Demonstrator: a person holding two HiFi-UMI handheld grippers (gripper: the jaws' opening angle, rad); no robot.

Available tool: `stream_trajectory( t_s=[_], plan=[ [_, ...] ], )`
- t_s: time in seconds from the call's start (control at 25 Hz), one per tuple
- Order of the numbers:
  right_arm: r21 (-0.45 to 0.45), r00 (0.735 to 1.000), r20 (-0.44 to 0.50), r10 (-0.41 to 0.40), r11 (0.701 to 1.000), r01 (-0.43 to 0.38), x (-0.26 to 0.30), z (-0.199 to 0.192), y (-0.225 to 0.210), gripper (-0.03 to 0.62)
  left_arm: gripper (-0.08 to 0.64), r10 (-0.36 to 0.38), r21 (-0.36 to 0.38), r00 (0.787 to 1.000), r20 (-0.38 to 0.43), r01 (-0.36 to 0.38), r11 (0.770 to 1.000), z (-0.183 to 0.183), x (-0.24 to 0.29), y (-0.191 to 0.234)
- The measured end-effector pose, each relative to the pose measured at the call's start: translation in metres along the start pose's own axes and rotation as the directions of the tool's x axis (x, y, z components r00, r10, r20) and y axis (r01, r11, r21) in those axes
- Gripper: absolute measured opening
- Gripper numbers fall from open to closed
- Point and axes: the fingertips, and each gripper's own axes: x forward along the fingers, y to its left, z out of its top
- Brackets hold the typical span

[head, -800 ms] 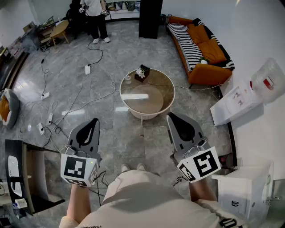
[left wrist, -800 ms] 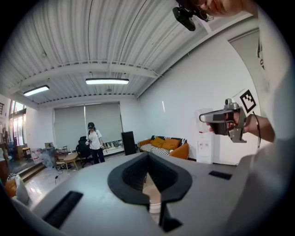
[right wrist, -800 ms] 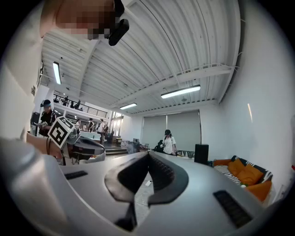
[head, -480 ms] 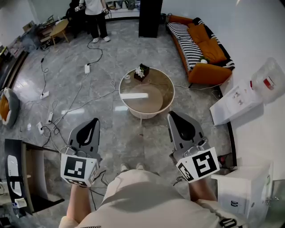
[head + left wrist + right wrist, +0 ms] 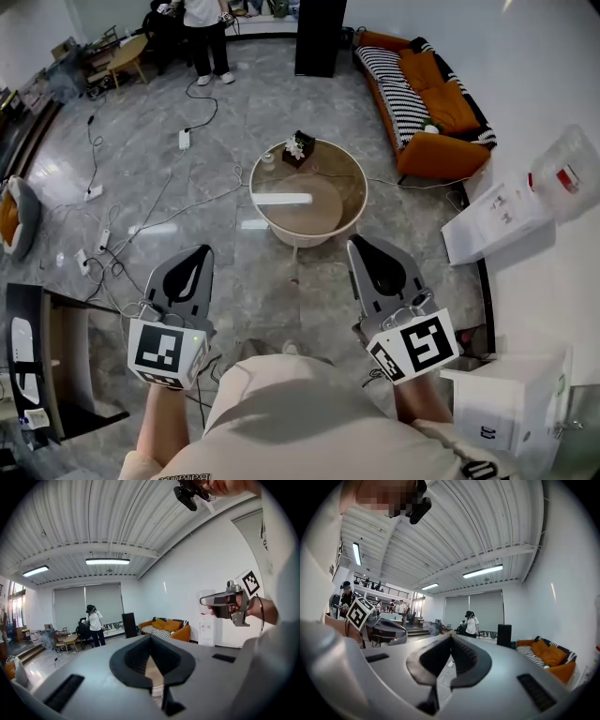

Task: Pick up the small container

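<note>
I'm on the approach, nothing picked up yet; the left tongs (image 5: 201,253) and right tongs (image 5: 357,244) are both closed and empty, held well short of the round bench (image 5: 330,208); the small container (image 5: 269,158) sits at the bench's far-left rim, near a dark box (image 5: 298,150). Next, I judge, I must step up to the bench, part one pair and lower it around the container. Only the head view shows the container; the gripper views look level across the room, at the sofa (image 5: 166,624) beyond the bench.
</note>
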Motion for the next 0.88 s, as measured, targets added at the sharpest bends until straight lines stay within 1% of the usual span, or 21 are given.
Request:
stream_trajectory(
  t_s=[0.16,0.28,0.48,0.68,0.88],
  plan=[
    [0.003,1.000,-0.014,0.020,1.000,-0.020,0.004,-0.011,0.002,-0.005,0.005,0.002,-0.001,1.000,-0.002,-0.002,1.000,-0.006,0.003,-0.001],
    [0.005,1.000,-0.001,0.030,1.000,-0.030,0.010,-0.017,0.000,-0.005,0.005,0.002,0.005,1.000,-0.001,-0.002,1.000,-0.011,0.010,0.000],
    [-0.004,1.000,-0.020,0.005,1.000,-0.005,0.026,-0.043,-0.008,-0.003,0.005,0.022,0.019,1.000,0.017,-0.022,1.000,-0.023,0.026,0.011],
    [-0.007,0.999,-0.029,0.028,1.000,-0.028,0.054,-0.066,-0.001,-0.004,0.005,0.014,0.012,1.000,0.021,-0.014,1.000,-0.042,0.044,0.025],
    [-0.013,0.998,-0.022,0.051,0.999,-0.051,0.094,-0.078,0.002,-0.003,0.005,0.014,0.005,1.000,0.020,-0.014,1.000,-0.057,0.067,0.051]
  ],
)
